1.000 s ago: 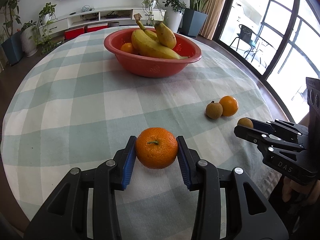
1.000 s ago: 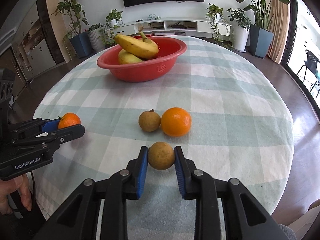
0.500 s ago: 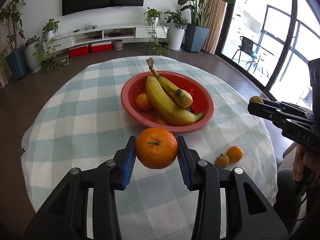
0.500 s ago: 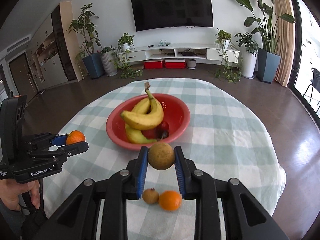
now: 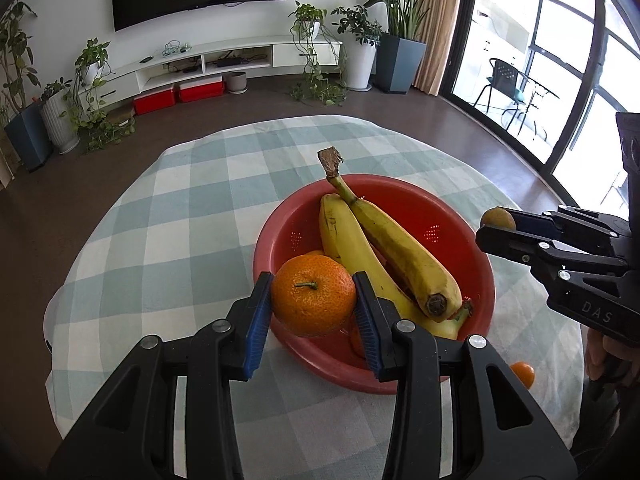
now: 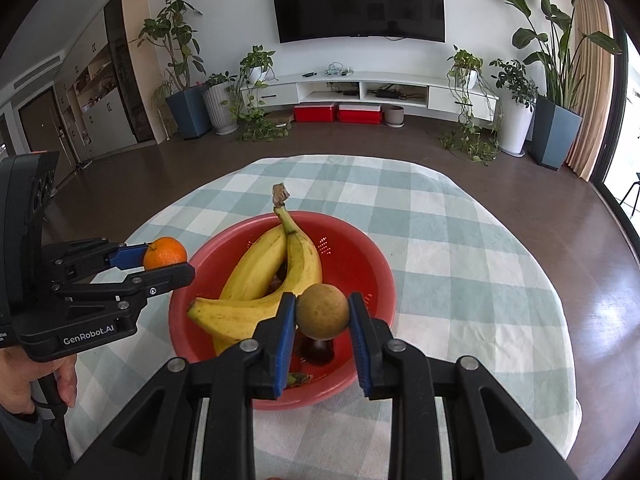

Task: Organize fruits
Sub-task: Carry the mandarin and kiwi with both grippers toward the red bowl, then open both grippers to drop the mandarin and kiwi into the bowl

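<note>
My left gripper [image 5: 313,298] is shut on an orange [image 5: 313,295] and holds it in the air over the near left rim of a red bowl [image 5: 456,220]. My right gripper [image 6: 322,312] is shut on a small brown round fruit [image 6: 322,311], held over the near side of the same red bowl [image 6: 360,240]. Two bananas [image 5: 384,248] lie in the bowl, with a small orange half hidden behind my held one. In the right wrist view the bananas [image 6: 276,276] lie left of the brown fruit, and a dark fruit [image 6: 318,350] sits beneath it.
The bowl stands on a round table with a green-and-white checked cloth [image 5: 180,216]. One small orange [image 5: 523,374] lies on the cloth right of the bowl. A hand [image 6: 24,380] holds the left gripper's handle. Brown floor, potted plants and a TV shelf lie beyond.
Both grippers have risen and moved forward from the table's near part to above the bowl, each still holding its fruit. The loose fruits on the cloth have dropped behind and below.
</note>
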### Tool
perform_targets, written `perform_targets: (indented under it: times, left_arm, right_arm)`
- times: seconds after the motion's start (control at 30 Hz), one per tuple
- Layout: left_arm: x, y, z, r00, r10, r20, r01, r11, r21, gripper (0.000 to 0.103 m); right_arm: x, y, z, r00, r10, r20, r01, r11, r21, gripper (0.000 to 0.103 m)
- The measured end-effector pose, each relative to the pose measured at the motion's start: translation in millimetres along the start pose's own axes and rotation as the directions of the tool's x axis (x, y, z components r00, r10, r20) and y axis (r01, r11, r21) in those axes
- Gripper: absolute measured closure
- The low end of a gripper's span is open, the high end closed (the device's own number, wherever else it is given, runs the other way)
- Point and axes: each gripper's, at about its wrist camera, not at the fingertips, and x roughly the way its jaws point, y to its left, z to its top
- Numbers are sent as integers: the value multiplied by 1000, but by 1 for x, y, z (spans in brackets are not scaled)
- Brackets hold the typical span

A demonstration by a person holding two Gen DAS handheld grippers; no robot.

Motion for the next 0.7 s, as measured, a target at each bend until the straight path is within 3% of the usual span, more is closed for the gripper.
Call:
perform_targets:
  times: [0.2, 0.7]
  left_arm:
    - [28, 0, -3, 1000, -12, -29, 12, 1000, 3, 66]
    - [30, 0, -3, 1000, -12, -10, 12, 1000, 3, 64]
  right_arm:
    - [25, -7, -3, 999, -8, -37, 8, 1000, 0, 74]
    - [37, -4, -13, 997, -29, -69, 28, 999, -19, 74]
